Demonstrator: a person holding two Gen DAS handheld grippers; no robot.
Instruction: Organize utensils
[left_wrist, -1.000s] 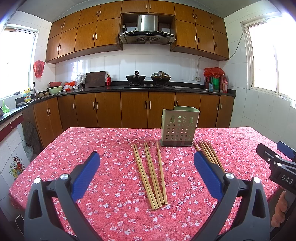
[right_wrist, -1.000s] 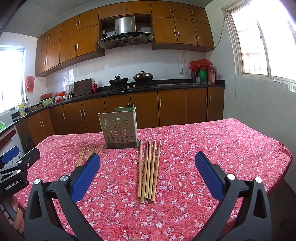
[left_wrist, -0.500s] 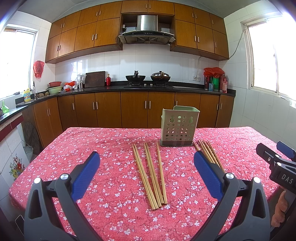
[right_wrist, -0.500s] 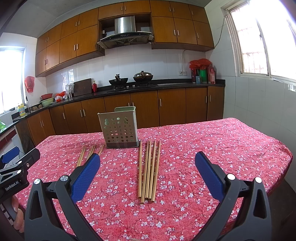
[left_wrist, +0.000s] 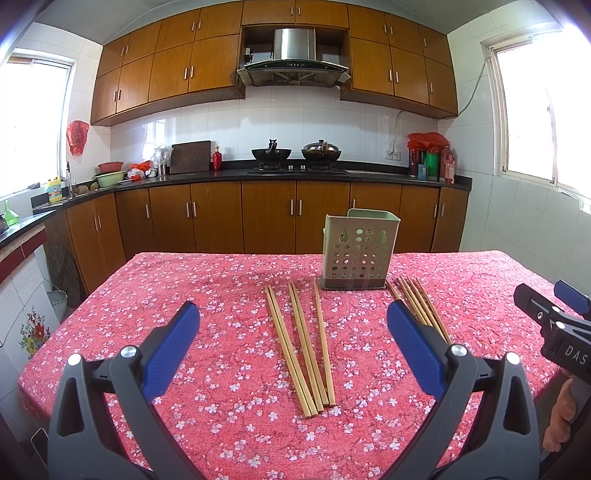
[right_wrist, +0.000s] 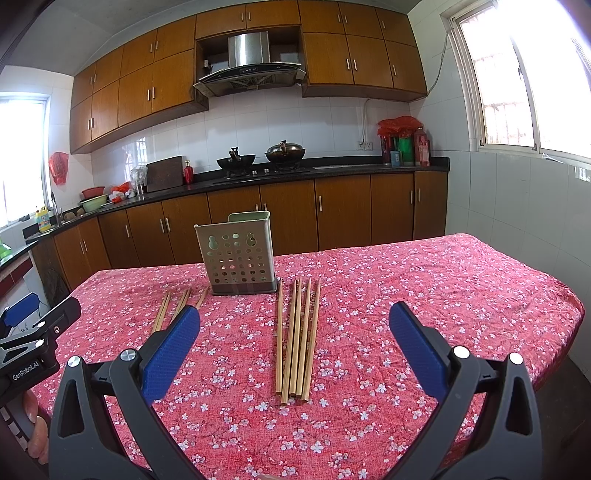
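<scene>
We hold the left gripper (left_wrist: 291, 328) and the right gripper (right_wrist: 293, 330) released above the bench (left_wrist: 221, 288), which wears a crinkled red cloth printed with white blossoms. Two bundles of slender wooden chopsticks lie flat on it: five in the left bundle (left_wrist: 301, 343), five in the right bundle (right_wrist: 297, 336). Between them stands a perforated pale-green plastic holder (left_wrist: 356, 251). One gripper body reads "GenRobot.AI".

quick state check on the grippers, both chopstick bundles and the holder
left gripper: open, holding nothing
right gripper: open, holding nothing
left chopstick group: flat on the tablecloth
right chopstick group: flat on the tablecloth
utensil holder: upright, no chopsticks seen in it
</scene>
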